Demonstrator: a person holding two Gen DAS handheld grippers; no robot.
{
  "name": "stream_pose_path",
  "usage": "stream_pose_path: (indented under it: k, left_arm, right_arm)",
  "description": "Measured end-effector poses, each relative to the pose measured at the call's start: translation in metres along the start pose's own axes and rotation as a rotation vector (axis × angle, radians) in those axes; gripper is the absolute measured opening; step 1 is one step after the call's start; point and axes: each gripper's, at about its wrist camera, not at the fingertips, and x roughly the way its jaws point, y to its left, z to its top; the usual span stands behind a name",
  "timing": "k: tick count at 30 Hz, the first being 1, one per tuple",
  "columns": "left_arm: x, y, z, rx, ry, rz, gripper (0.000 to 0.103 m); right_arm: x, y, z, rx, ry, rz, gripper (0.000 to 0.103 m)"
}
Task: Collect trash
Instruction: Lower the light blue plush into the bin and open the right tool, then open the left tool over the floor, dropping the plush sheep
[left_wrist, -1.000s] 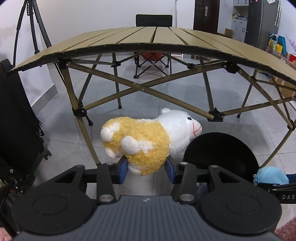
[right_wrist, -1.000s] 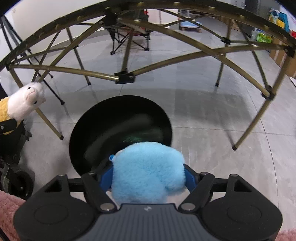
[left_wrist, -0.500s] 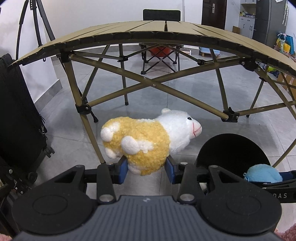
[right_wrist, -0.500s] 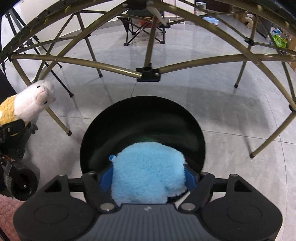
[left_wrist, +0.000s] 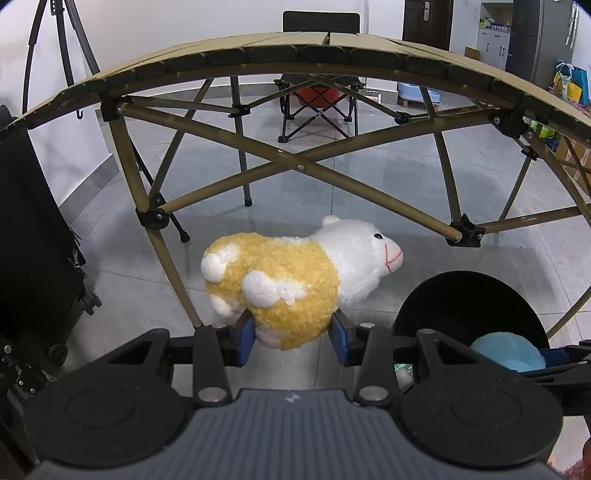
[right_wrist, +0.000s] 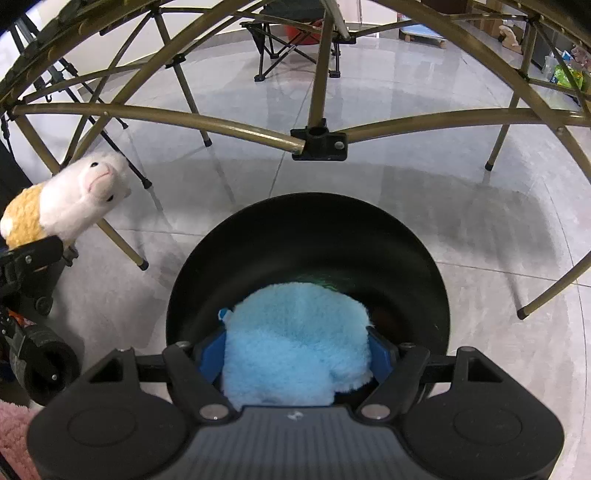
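My left gripper (left_wrist: 293, 334) is shut on a yellow and white plush sheep (left_wrist: 295, 273), which hangs above the floor with its head to the right. The same sheep (right_wrist: 66, 203) shows at the left edge of the right wrist view. My right gripper (right_wrist: 295, 354) is shut on a fluffy blue plush toy (right_wrist: 295, 343), held over the mouth of a round black bin (right_wrist: 306, 236). In the left wrist view the black bin (left_wrist: 469, 299) stands at the lower right, with the blue toy (left_wrist: 506, 349) over its opening.
A folding table (left_wrist: 295, 51) with tan slats and crossed metal legs (right_wrist: 317, 140) spans the space just beyond the bin. A black case (left_wrist: 33, 236) stands at the left. A folding chair (left_wrist: 319, 99) sits behind the table. Grey tiled floor (right_wrist: 480, 206) lies around the bin.
Both grippers have moved forward and down toward the table frame. The bin's opening has grown larger under the blue toy, which now hangs over it. Both grips are unchanged.
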Motion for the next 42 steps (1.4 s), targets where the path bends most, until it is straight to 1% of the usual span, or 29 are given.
stream_pose_path:
  k: [10, 11, 12, 13, 14, 29, 36, 42]
  left_arm:
    - [0.002, 0.004, -0.001, -0.007, 0.006, -0.01, 0.041]
    - [0.002, 0.004, -0.001, -0.008, 0.006, -0.011, 0.041]
    - [0.002, 0.004, -0.001, -0.008, 0.006, -0.01, 0.041]
    - [0.002, 0.004, -0.001, -0.009, 0.007, -0.011, 0.041]
    - [0.002, 0.004, -0.001, -0.011, 0.007, -0.01, 0.041]
    - [-0.005, 0.0, -0.001, -0.003, -0.005, -0.022, 0.041]
    - [-0.01, -0.012, 0.0, 0.02, -0.007, -0.032, 0.041]
    - [-0.018, -0.024, 0.0, 0.045, -0.025, -0.043, 0.041]
  right_arm:
    - [0.007, 0.0, 0.001, 0.005, 0.009, -0.008, 0.076]
    - [0.007, -0.001, 0.002, 0.013, 0.008, -0.006, 0.08]
    - [0.007, -0.003, 0.002, 0.021, 0.009, 0.002, 0.089]
    - [0.008, -0.004, 0.002, 0.027, 0.009, 0.008, 0.094]
    - [0.009, -0.006, 0.003, 0.035, 0.007, 0.012, 0.103]
    - [0.009, -0.016, 0.001, 0.059, 0.003, -0.02, 0.103]
    - [0.0, -0.021, -0.001, 0.063, -0.016, -0.028, 0.103]
    - [-0.011, -0.03, -0.003, 0.074, -0.038, -0.035, 0.103]
